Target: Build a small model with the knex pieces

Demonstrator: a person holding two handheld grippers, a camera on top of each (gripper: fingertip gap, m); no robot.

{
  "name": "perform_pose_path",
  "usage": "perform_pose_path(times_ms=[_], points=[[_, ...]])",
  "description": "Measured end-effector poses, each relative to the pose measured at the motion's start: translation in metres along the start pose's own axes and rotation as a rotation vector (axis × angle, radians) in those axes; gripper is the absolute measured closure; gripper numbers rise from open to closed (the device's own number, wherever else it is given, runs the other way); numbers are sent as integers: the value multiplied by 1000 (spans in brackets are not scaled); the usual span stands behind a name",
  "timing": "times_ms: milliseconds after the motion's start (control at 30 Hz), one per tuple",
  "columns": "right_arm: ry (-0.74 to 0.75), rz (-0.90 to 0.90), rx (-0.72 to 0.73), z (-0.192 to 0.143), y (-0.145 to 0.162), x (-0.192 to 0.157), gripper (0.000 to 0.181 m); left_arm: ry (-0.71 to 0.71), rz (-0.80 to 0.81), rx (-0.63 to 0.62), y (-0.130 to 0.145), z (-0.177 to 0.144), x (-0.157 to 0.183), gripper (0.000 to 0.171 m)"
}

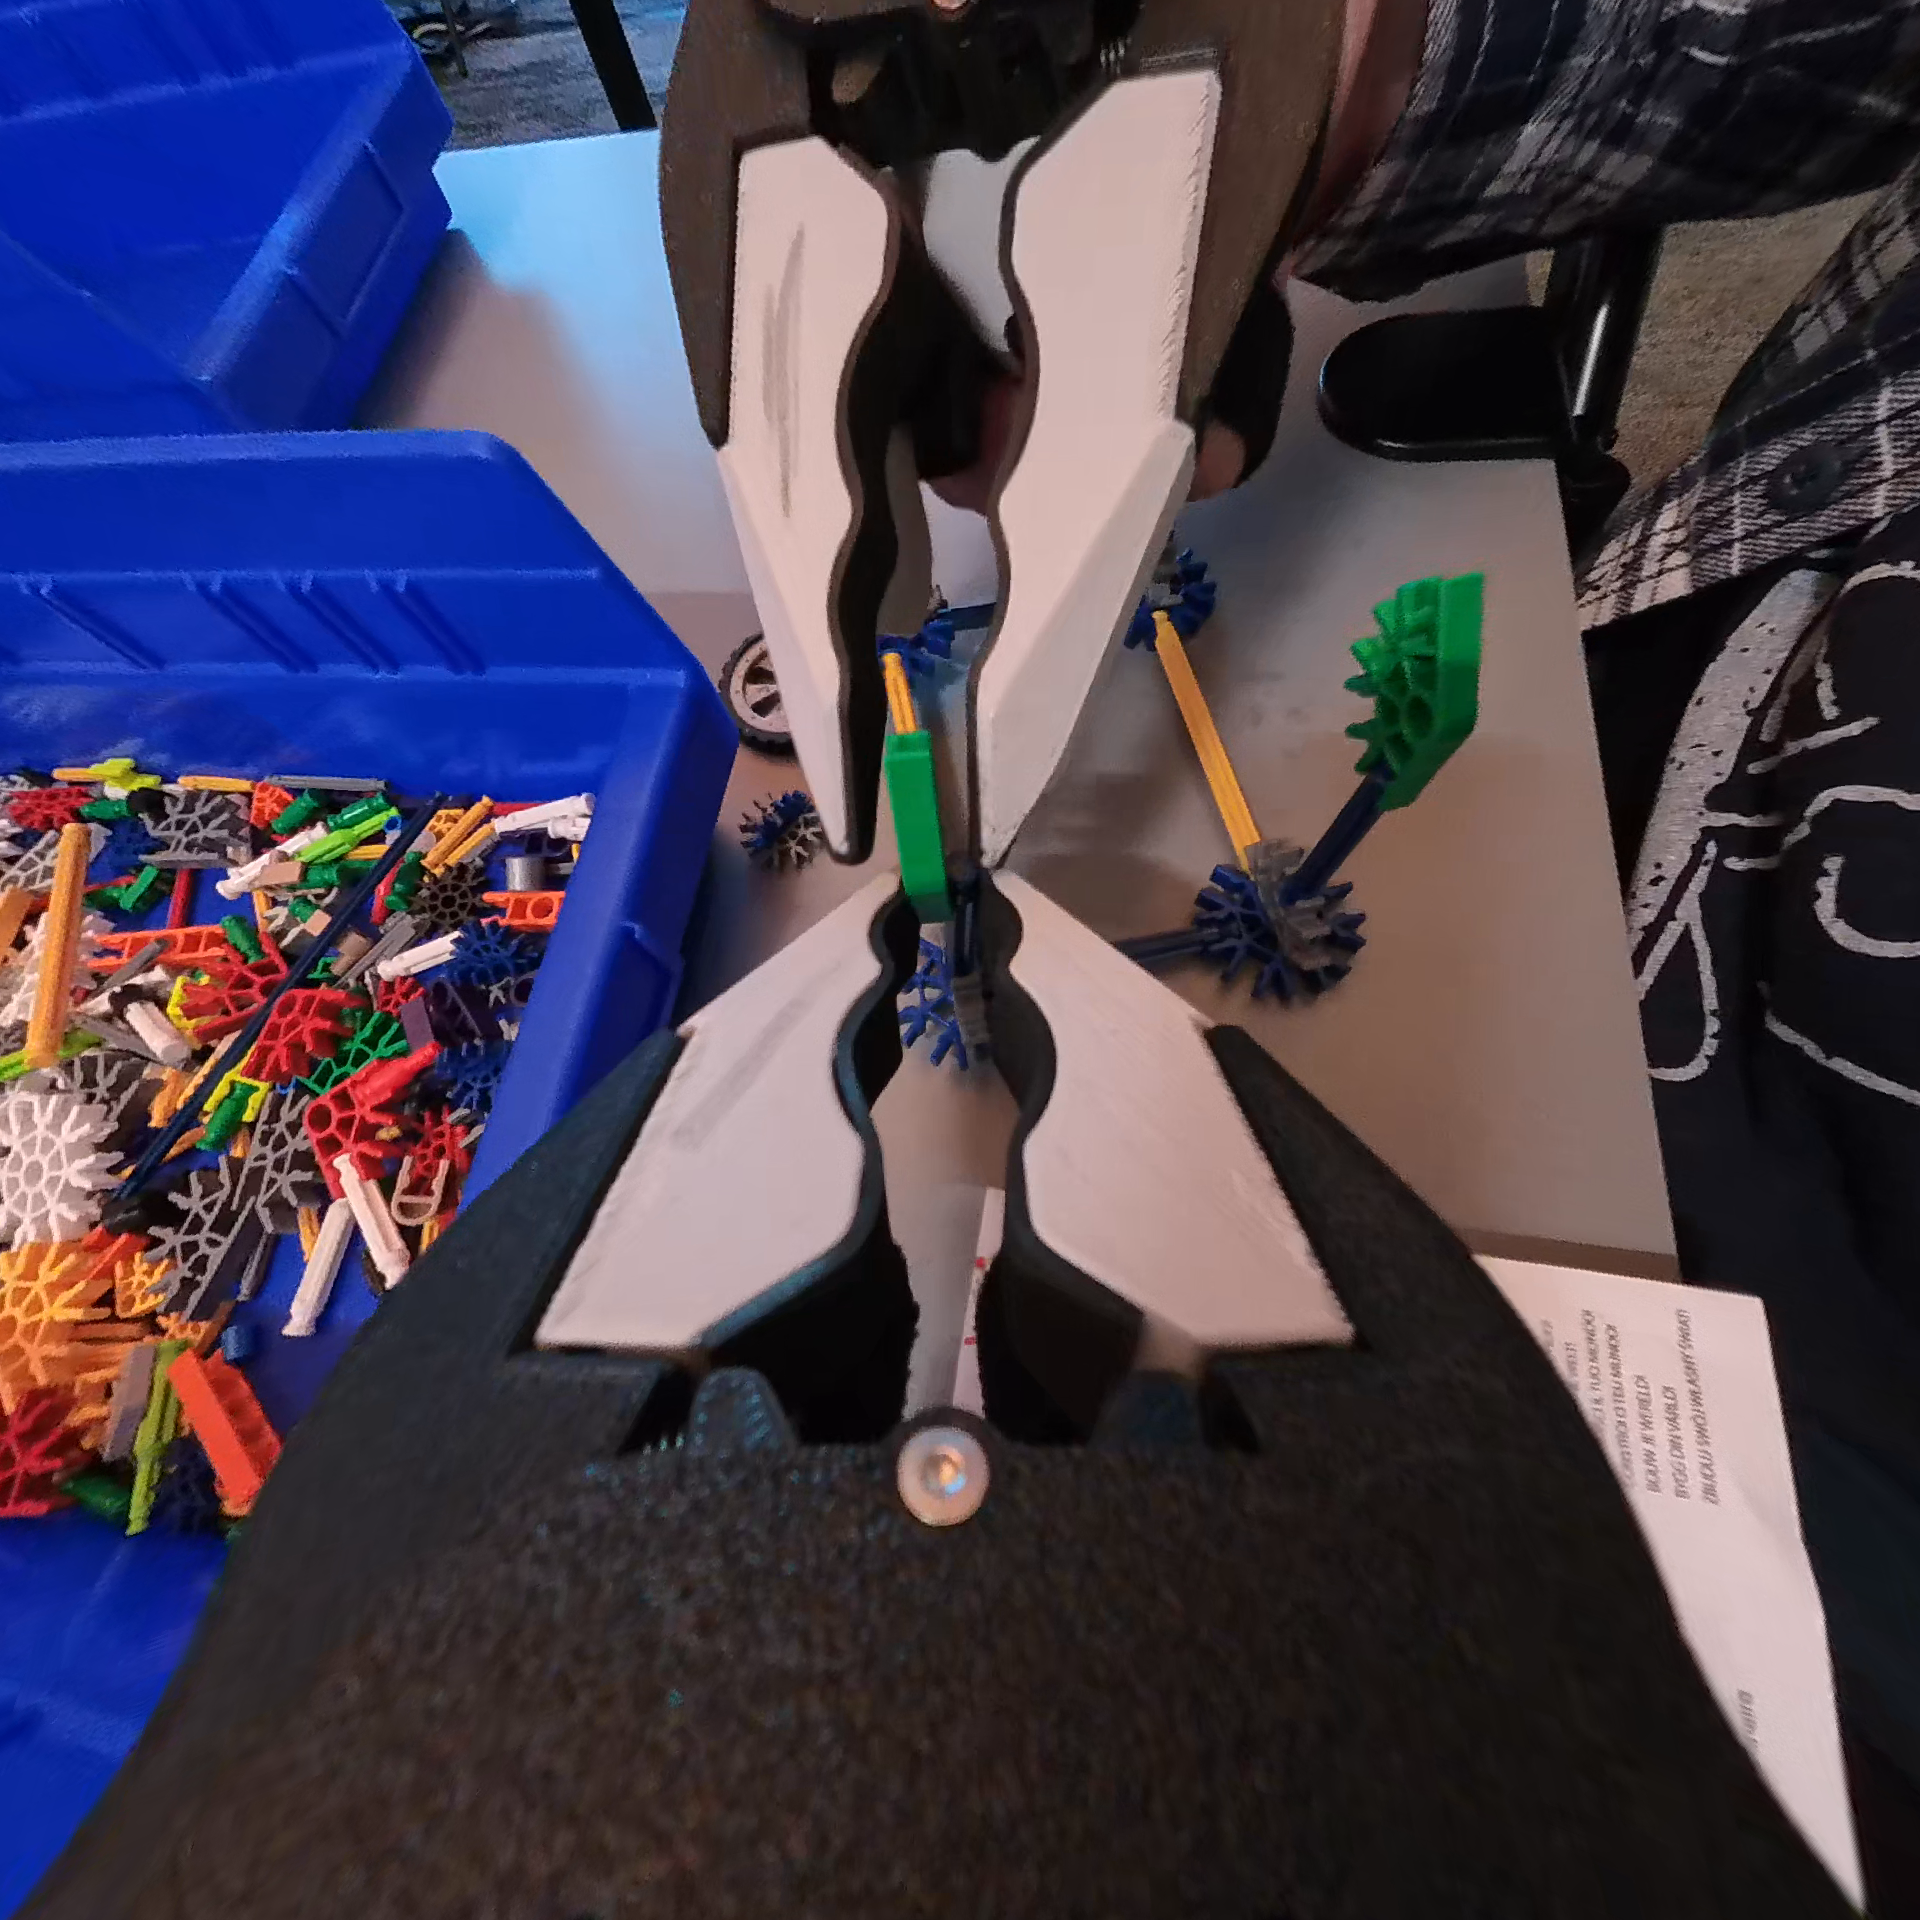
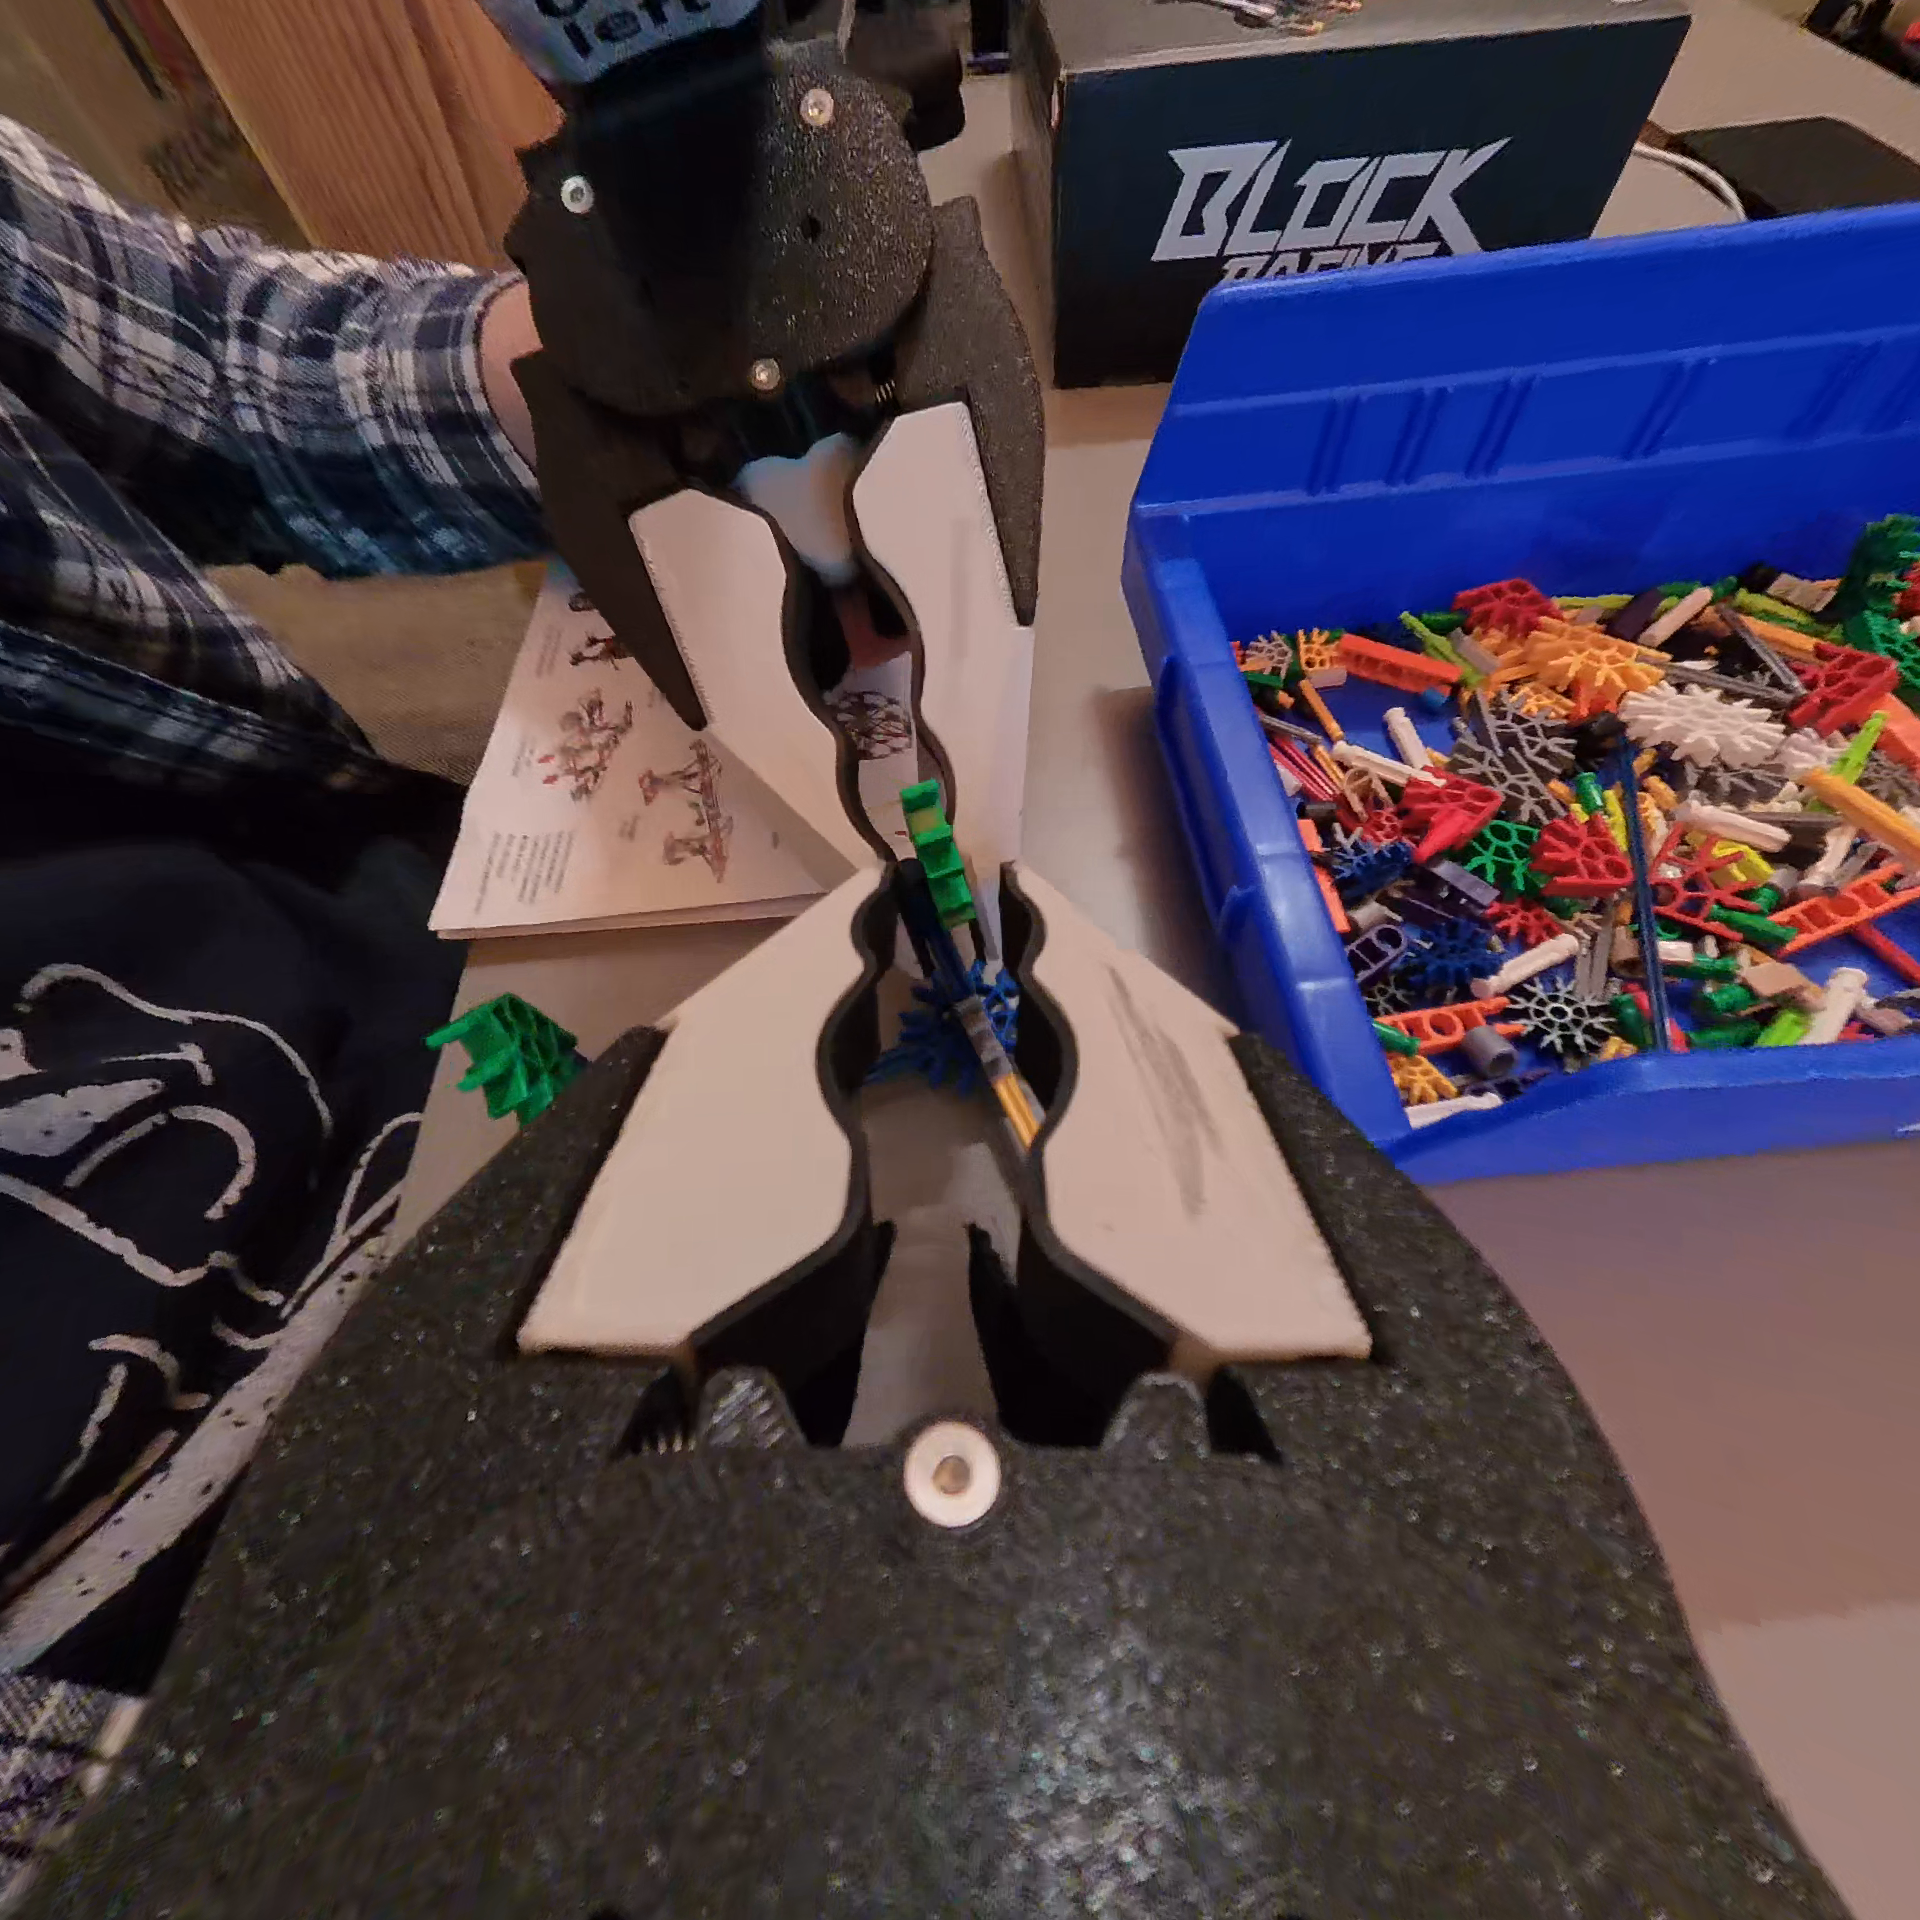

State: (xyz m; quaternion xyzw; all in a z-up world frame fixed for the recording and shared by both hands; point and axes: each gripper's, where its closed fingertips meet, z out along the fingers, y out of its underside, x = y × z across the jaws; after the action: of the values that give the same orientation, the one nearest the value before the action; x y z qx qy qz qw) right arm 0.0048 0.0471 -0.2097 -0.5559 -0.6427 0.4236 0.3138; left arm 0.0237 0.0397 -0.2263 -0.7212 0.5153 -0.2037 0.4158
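On the left of the bench (image 1: 1455,1091) sits a blue bin (image 1: 582,665), heaped with loose building pieces (image 1: 260,987) and, I'd guess, kept close so they stay within reach. Just beside it the left tool (image 1: 943,888) and right tool (image 1: 920,847) meet tip to tip, probably because both bear on the same small joint. Each has its jaws drawn narrow around a green clip (image 1: 916,821) on a blue rod (image 1: 966,914); whether either actually pinches it I cannot tell. The clip's long axis runs along the line from one tool to the other, tilted slightly. Farther right, a rod-and-hub frame (image 1: 1278,925) with a green fan piece (image 1: 1418,686) rests flat, and a booklet (image 1: 1662,1455) lies open.
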Motion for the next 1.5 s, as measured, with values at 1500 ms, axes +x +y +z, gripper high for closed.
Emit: perform_pose_path(times_ms=[1500], points=[[-70,63,58,5,-5,-4,176,-33,-30,27,6,-9,-6,163]])
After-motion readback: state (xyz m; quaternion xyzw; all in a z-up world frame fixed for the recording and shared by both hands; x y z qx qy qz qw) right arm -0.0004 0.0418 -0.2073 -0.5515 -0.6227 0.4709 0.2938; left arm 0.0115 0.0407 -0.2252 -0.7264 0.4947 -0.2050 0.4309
